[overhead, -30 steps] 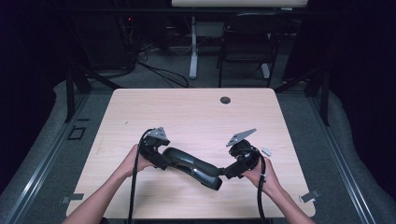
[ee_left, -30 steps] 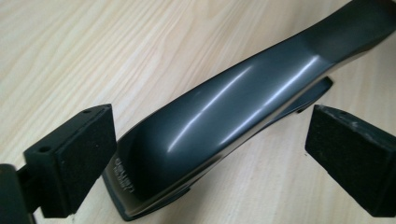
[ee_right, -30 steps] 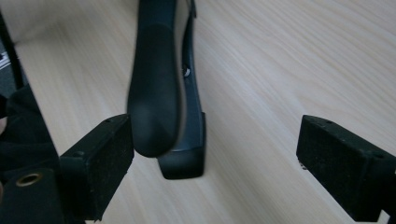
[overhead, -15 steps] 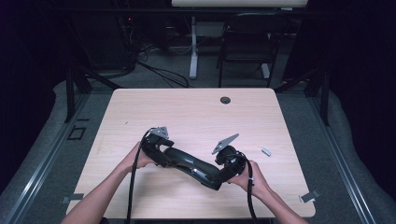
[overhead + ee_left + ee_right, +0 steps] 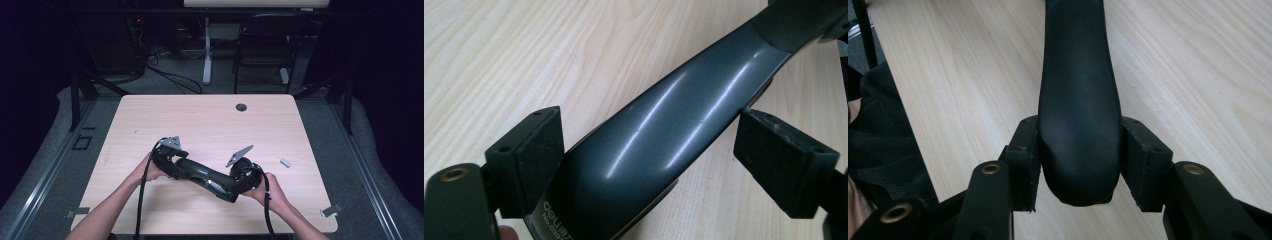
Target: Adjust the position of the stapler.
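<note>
In the right gripper view, the rounded black end of a long dark stapler (image 5: 1079,125) is seen between the jaws of the right gripper (image 5: 1080,160), whose pads are pressed against both of its sides; these jaws have just been closing, and the stapler is now clamped there. Beyond that grip, the stapler's body runs straight away from the jaws over the pale wooden table (image 5: 1198,60).

In the left gripper view, the glossy grey top of the stapler (image 5: 659,130) lies between the jaws of the left gripper (image 5: 659,165). The near-side pad (image 5: 531,150) is set against its edge, while the far-side pad (image 5: 781,160) stands clear, with bare table showing in the gap. These jaws have also just been closing, but they are still apart and no grip is made yet.

From the high view, the stapler (image 5: 205,175) is seen spanning the space between both grippers, near the front of the table (image 5: 210,115). A small grey piece (image 5: 285,162) lies beyond the right gripper, apart from it.

The step in hand is judged to be taking hold of the stapler at both ends. For the next move, the left jaws would need to be closed fully on the glossy end, centred so the curved, slippery surface is not squeezed out sideways.
</note>
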A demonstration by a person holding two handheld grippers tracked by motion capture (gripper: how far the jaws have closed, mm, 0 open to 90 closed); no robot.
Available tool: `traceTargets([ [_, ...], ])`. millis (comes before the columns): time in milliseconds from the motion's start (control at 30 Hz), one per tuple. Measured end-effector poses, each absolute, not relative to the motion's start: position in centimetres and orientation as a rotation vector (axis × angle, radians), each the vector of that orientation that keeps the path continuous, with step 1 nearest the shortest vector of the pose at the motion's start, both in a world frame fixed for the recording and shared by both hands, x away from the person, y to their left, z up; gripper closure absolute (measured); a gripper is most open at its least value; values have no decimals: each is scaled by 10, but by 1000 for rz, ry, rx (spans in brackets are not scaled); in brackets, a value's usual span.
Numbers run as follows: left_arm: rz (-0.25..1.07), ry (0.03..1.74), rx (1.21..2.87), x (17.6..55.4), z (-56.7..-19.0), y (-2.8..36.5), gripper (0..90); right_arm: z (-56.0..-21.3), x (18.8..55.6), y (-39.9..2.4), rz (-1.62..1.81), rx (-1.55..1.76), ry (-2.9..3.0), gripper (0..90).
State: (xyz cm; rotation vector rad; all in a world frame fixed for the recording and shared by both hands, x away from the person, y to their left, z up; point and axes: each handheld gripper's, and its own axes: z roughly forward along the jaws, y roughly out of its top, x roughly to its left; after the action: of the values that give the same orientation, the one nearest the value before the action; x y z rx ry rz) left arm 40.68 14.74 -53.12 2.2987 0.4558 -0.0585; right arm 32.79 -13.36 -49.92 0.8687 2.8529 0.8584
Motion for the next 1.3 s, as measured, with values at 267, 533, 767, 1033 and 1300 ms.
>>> traceTargets([
  [267, -2, 427, 2344, 403, -531, 144, 180, -499, 332, -140, 853, 885, 2836, 549],
  [533, 31, 409, 2365, 397, -531, 139, 227, -498, 336, -146, 837, 910, 2820, 537],
  [767, 45, 395, 2367, 392, -530, 137, 276, -498, 339, -151, 829, 932, 2798, 516],
  [1033, 58, 385, 2374, 385, -530, 133, 320, -498, 343, -157, 839, 958, 2789, 486],
  [1300, 56, 384, 2392, 380, -528, 126, 358, -498, 347, -164, 827, 989, 2767, 451],
])
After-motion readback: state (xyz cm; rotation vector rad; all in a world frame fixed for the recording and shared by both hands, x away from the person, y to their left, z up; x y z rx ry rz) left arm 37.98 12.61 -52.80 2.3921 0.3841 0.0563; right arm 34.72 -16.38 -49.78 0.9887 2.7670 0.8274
